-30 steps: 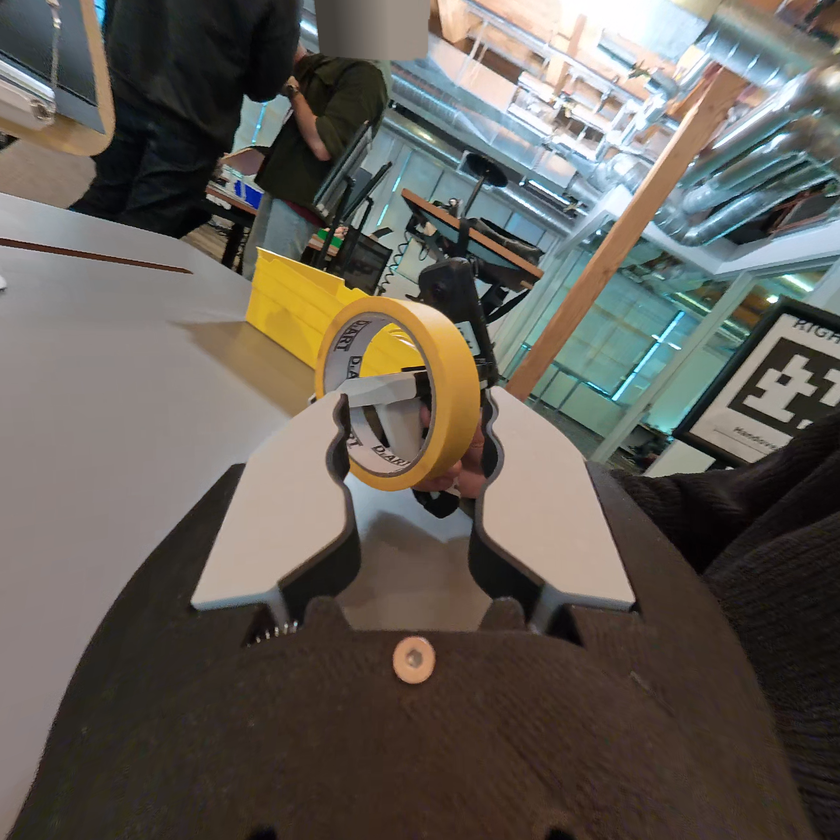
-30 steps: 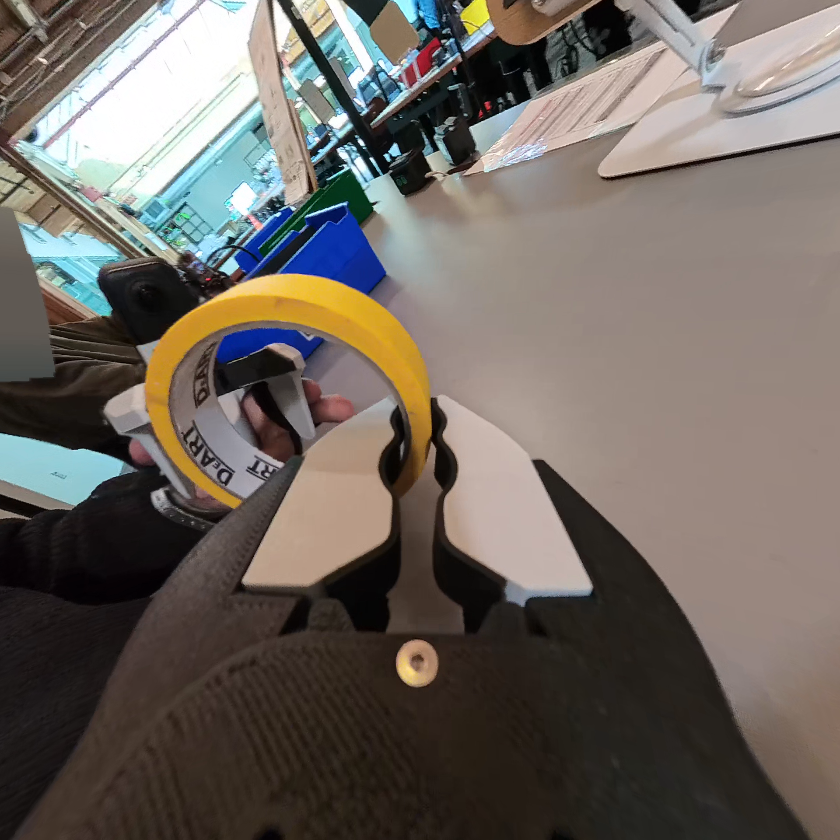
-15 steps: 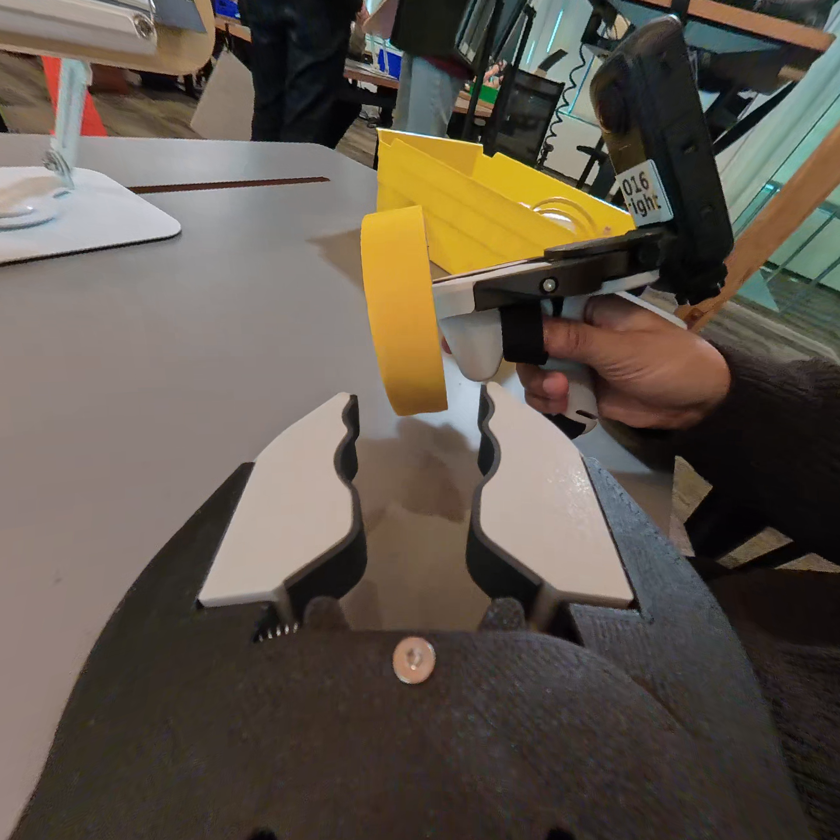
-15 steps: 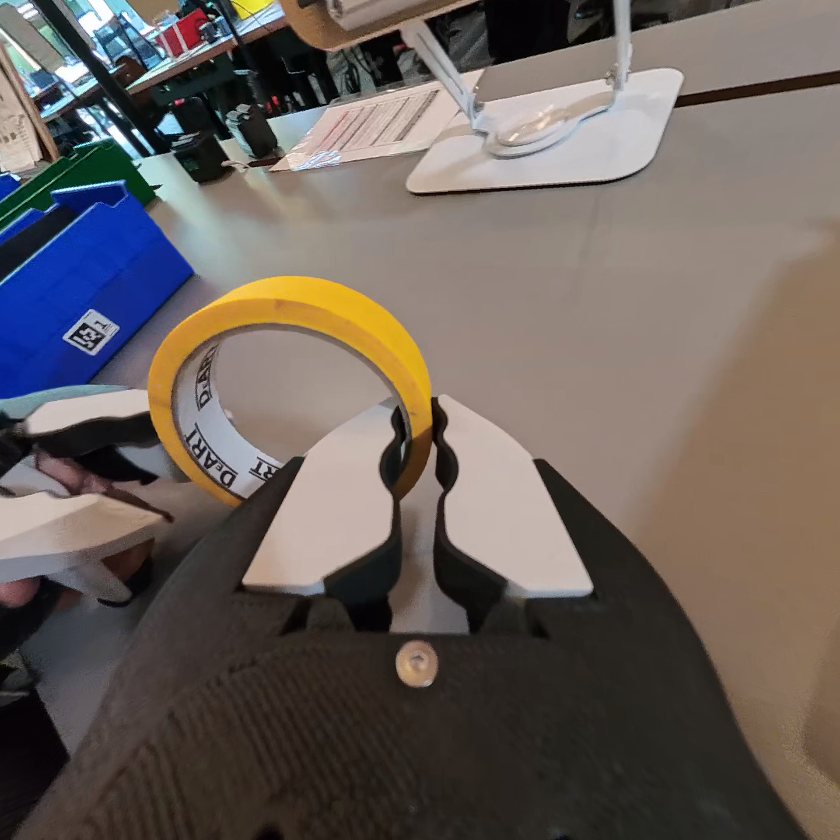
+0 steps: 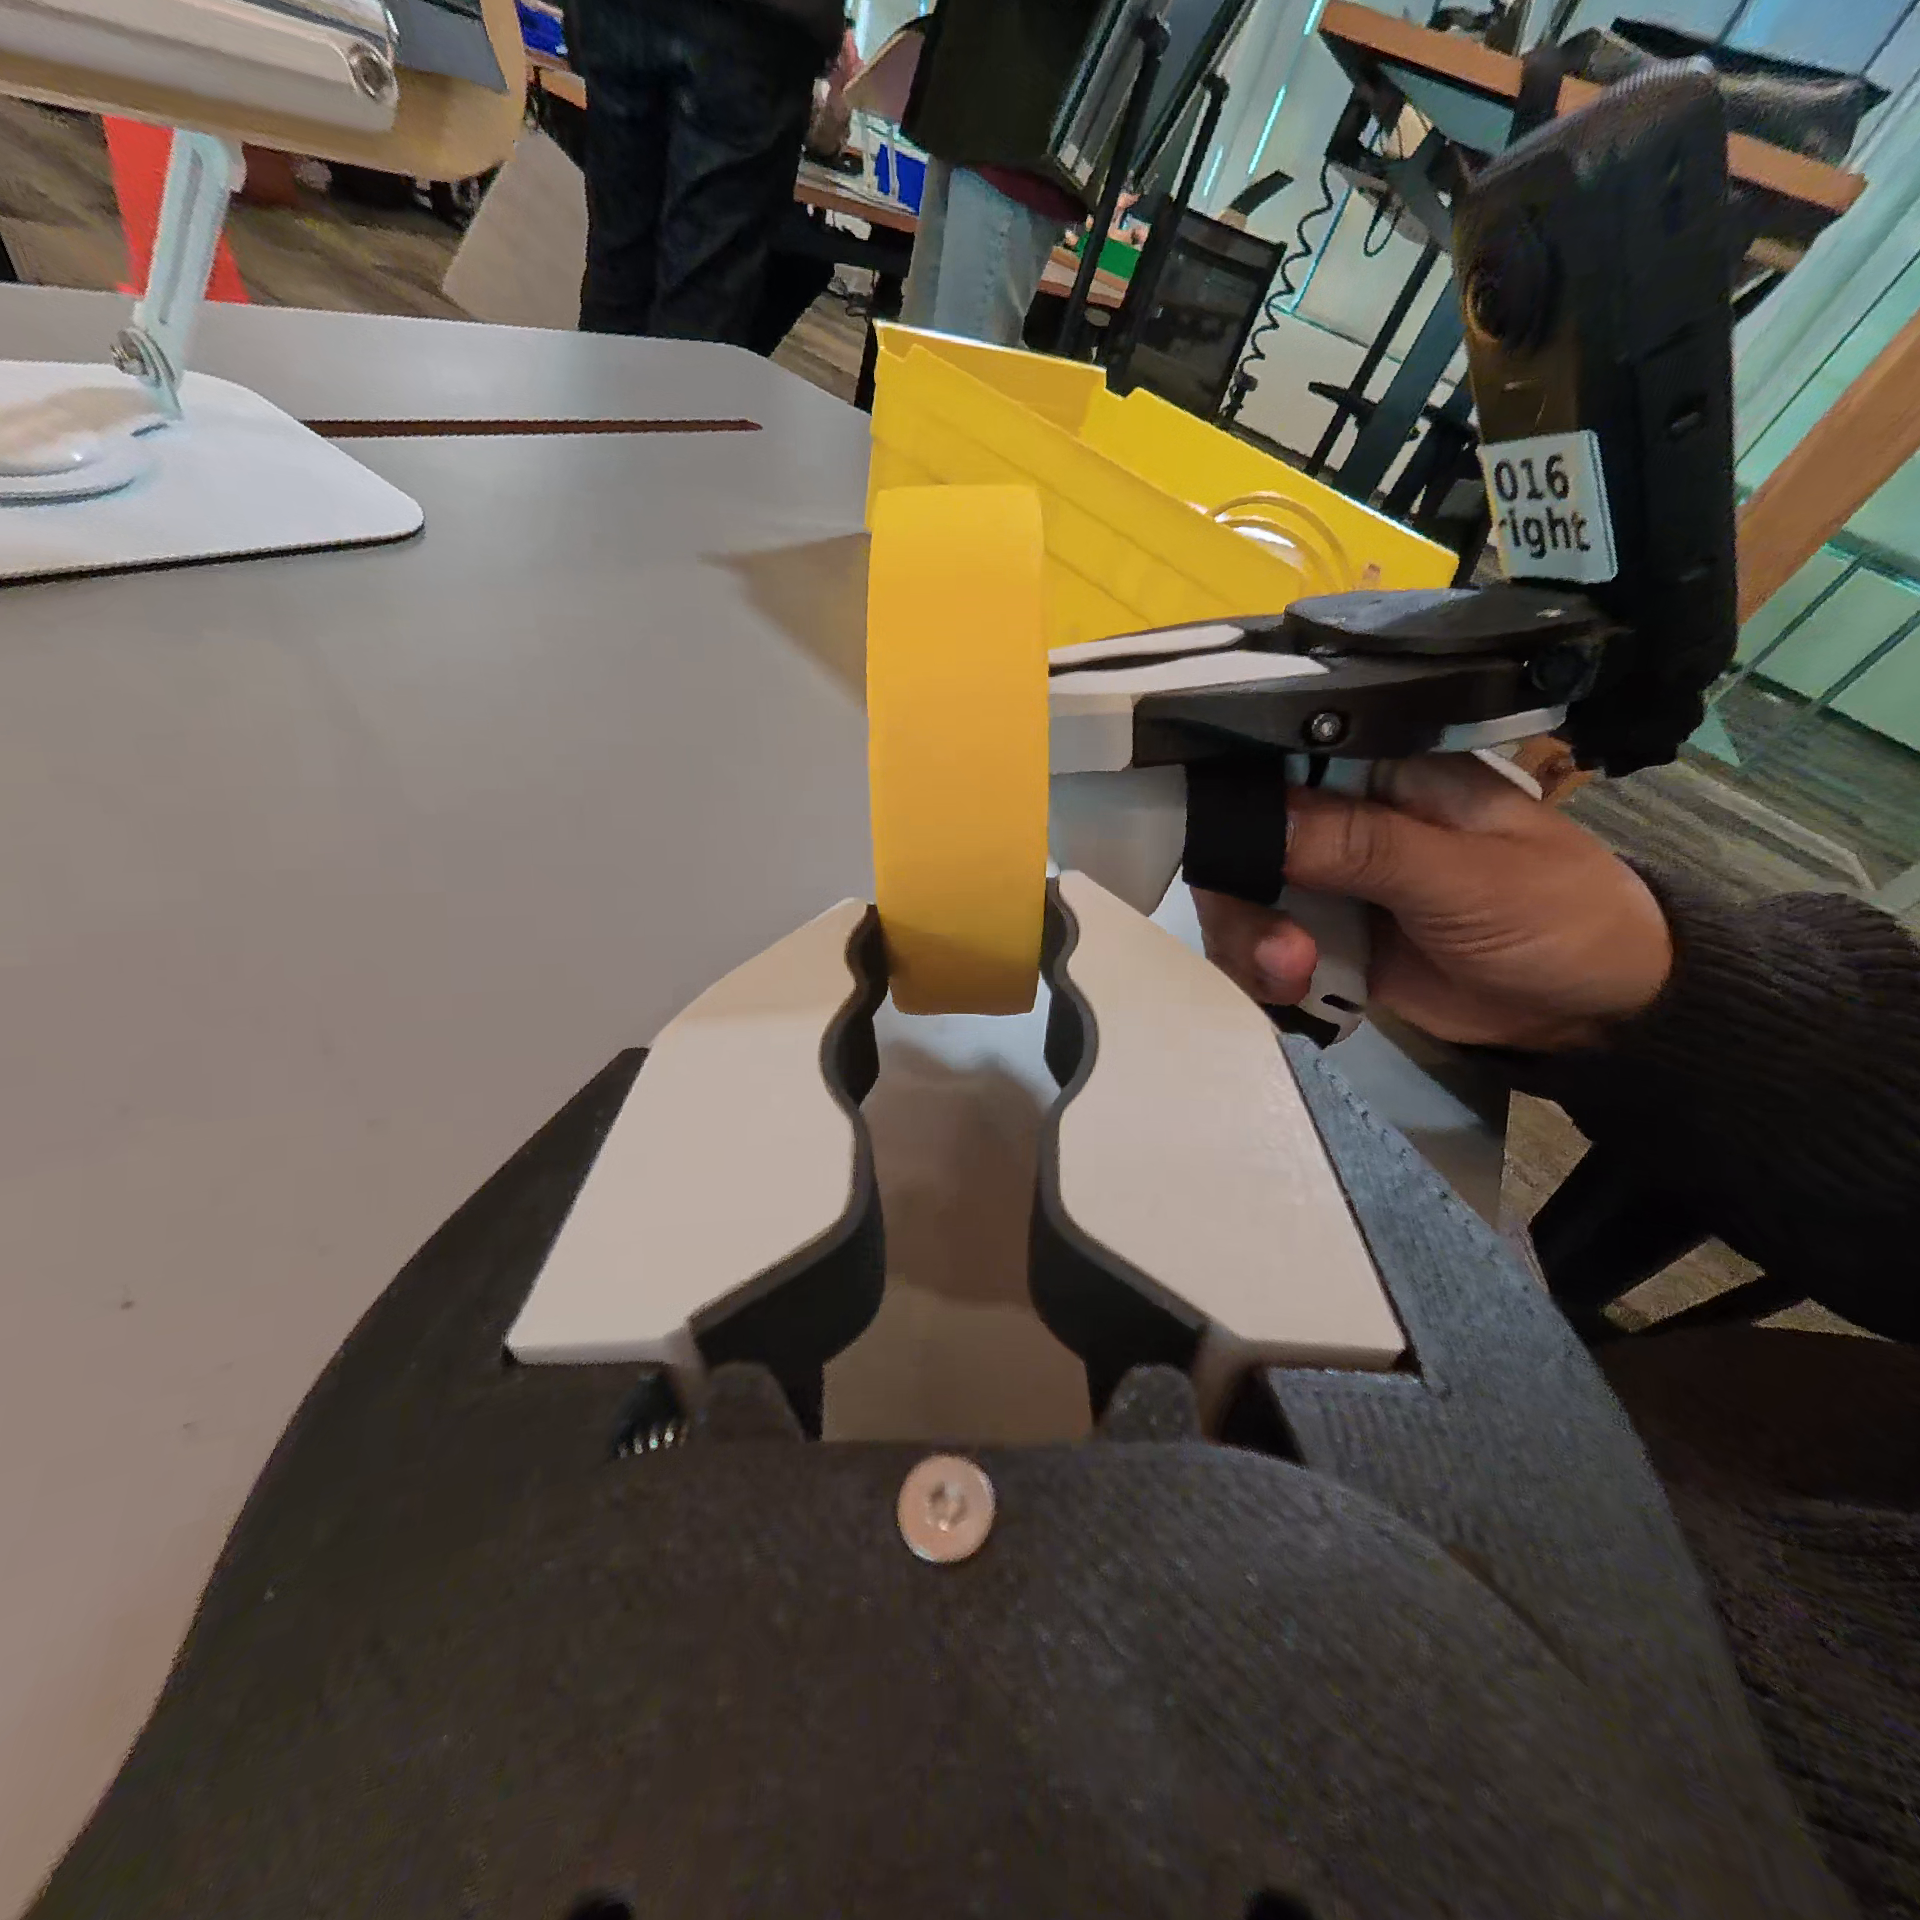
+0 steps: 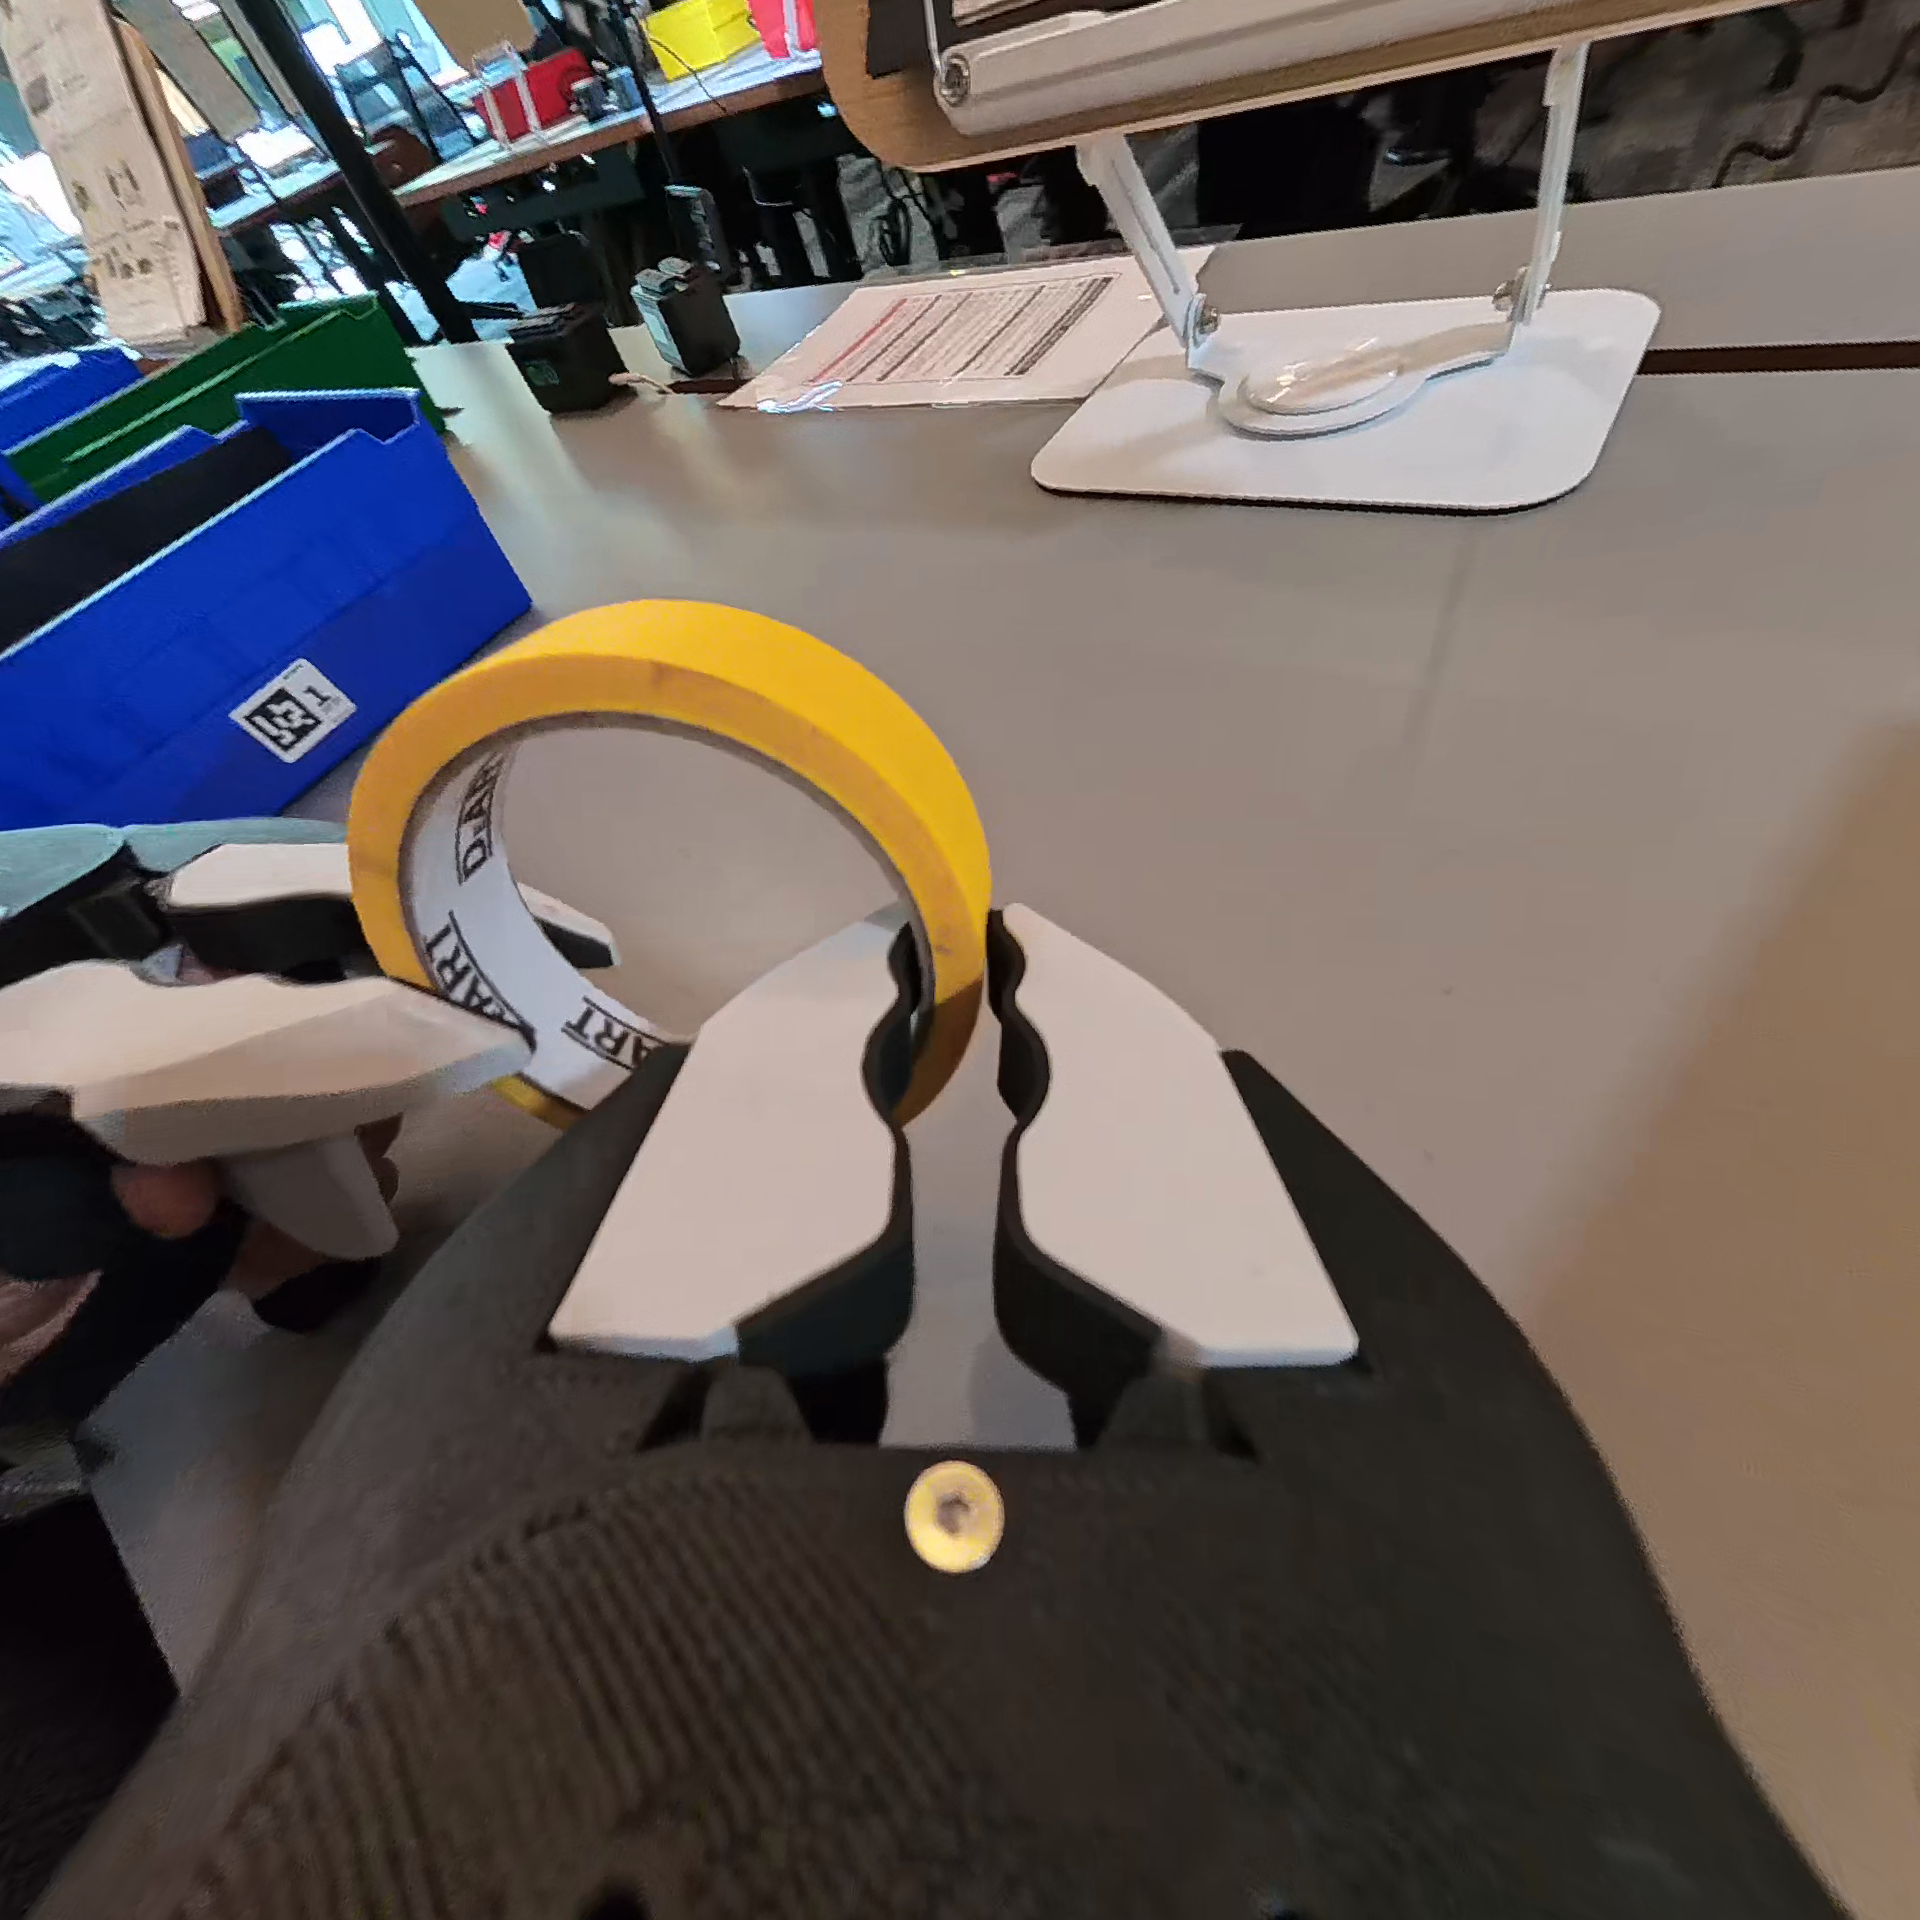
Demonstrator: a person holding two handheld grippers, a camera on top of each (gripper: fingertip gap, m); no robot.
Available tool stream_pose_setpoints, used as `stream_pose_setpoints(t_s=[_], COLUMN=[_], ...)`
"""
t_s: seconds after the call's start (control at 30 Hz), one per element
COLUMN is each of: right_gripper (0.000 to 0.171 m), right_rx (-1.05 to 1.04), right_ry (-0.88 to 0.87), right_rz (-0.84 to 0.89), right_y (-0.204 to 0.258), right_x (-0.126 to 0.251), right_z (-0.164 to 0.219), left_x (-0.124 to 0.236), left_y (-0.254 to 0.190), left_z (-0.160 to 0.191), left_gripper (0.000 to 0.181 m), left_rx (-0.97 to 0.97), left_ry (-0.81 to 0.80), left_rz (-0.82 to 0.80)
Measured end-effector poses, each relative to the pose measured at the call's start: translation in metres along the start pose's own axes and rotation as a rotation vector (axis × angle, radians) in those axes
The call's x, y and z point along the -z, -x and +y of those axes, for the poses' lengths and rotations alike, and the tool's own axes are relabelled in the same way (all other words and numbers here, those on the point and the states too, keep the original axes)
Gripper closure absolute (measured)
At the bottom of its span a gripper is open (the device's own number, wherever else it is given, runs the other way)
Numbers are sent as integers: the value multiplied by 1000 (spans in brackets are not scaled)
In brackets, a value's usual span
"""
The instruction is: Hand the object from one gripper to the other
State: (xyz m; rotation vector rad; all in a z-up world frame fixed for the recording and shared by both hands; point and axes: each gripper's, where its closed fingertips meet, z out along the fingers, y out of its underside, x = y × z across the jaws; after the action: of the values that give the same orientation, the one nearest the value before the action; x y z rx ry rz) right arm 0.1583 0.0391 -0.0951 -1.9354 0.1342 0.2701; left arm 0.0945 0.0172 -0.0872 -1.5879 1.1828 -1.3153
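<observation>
Right now my right gripper (image 6: 951,971) is clenched on the wall of a yellow tape roll (image 6: 727,686), one finger inside the ring and one outside, holding it up off the grey table (image 6: 1351,779). From my left wrist camera the roll (image 5: 956,748) appears edge-on and upright, its lower rim sitting between the fingertips of my left gripper (image 5: 961,935). That claw has narrowed around the rim, the left tip seems to touch it, though I cannot tell whether it truly grips yet (the right tip looks just apart). In the right wrist camera the left gripper reaches in from the left, one finger (image 6: 566,930) poking inside the ring. A yellow bin (image 5: 1143,488) stands just behind the roll, a blue bin (image 6: 239,644) sits at the far left, and a white stand base (image 6: 1351,436) rests farther back.
</observation>
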Motion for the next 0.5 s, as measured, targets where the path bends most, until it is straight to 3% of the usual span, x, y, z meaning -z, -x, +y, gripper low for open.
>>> stream_pose_setpoints(t_s=[0.17,0.27,0.4,0.5], right_gripper=[133,112,102,95], right_rx=[14,-7,-33,28], right_ry=[-76,-142,-289,-372], right_rz=[-71,-137,-244,-284], right_y=[2,3,11,18], right_x=[6,12,28,39], right_z=[-11,-22,-46,-58], left_x=[7,15,25,32], left_y=[9,10,33,46], left_z=[-9,-21,-26,-30], left_gripper=[151,151,151,152], left_rx=[116,395,813,901], left_ry=[-59,-145,-278,-327], left_rz=[26,176,311,336])
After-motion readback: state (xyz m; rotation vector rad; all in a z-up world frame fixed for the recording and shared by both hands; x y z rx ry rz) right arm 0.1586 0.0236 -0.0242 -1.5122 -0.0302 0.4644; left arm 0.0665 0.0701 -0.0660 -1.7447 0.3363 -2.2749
